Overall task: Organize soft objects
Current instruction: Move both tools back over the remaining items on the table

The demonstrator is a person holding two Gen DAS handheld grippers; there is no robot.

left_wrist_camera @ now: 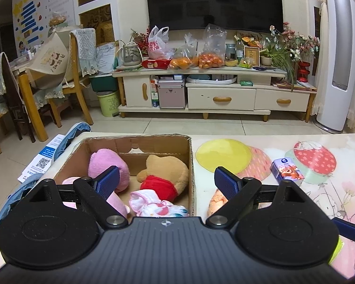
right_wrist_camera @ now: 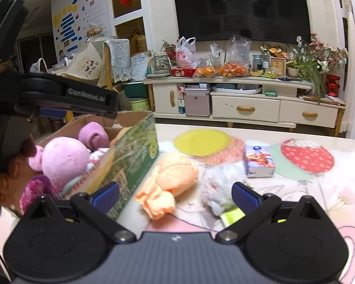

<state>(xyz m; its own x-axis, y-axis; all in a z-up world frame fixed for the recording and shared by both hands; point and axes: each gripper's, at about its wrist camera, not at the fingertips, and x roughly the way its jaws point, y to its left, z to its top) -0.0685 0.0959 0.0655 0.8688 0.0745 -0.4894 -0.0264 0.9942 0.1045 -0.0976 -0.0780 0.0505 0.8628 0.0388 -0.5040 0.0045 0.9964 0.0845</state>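
A cardboard box (left_wrist_camera: 191, 165) stands on the table's left part. Inside it lie a pink plush (left_wrist_camera: 106, 163), a bear plush in a red shirt (left_wrist_camera: 164, 177) and a pink-and-white cloth (left_wrist_camera: 153, 204). My left gripper (left_wrist_camera: 166, 182) hovers open above the box's near right corner, with nothing between its fingers. An orange knitted toy (right_wrist_camera: 175, 177) lies on the table just right of the box (right_wrist_camera: 135, 156). A blurred white soft thing with a yellow-green tag (right_wrist_camera: 221, 194) lies beside it. My right gripper (right_wrist_camera: 175, 196) stands open just before these two, holding nothing.
A small purple carton (right_wrist_camera: 259, 161) stands on the patterned table cover (left_wrist_camera: 319, 189) further back. The left gripper's body (right_wrist_camera: 68, 97) reaches over the box in the right wrist view. Papers and blue cloth (left_wrist_camera: 45, 158) hang off the table's left edge. A TV cabinet (left_wrist_camera: 215, 90) lies beyond.
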